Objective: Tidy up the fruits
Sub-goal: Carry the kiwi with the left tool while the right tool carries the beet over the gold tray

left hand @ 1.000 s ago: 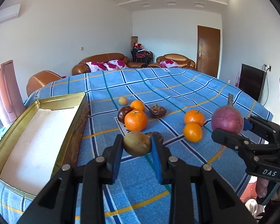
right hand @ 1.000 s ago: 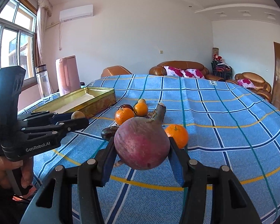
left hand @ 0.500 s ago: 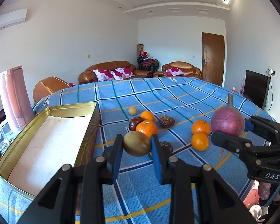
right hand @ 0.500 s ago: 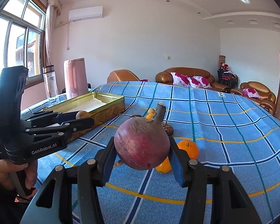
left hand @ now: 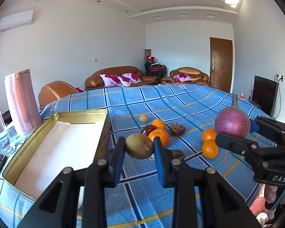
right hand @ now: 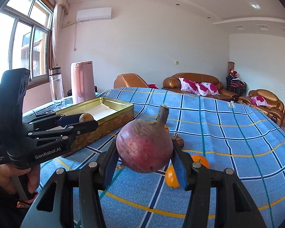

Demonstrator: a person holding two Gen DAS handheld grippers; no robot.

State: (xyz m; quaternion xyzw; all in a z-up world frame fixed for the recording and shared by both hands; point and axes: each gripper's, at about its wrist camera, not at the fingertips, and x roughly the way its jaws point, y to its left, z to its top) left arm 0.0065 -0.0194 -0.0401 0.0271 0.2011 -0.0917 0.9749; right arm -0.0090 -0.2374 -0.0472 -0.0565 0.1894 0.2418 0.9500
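Fruits: left gripper (left hand: 139, 148) clamps a kiwi (left hand: 138, 146), right gripper (right hand: 144, 156) a beet (right hand: 143, 146) hiding oranges (right hand: 172, 174).

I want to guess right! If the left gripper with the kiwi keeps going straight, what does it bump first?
Probably the big orange right behind the kiwi in the left gripper, though depth is hard to judge.

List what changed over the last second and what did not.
Both hand-held grippers rose and tipped up slightly, so the tin and table sit lower in each view. Nothing was gripped or released. The left hand-held gripper remains shut on the kiwi, the right on the purple root. Loose fruit unmoved.
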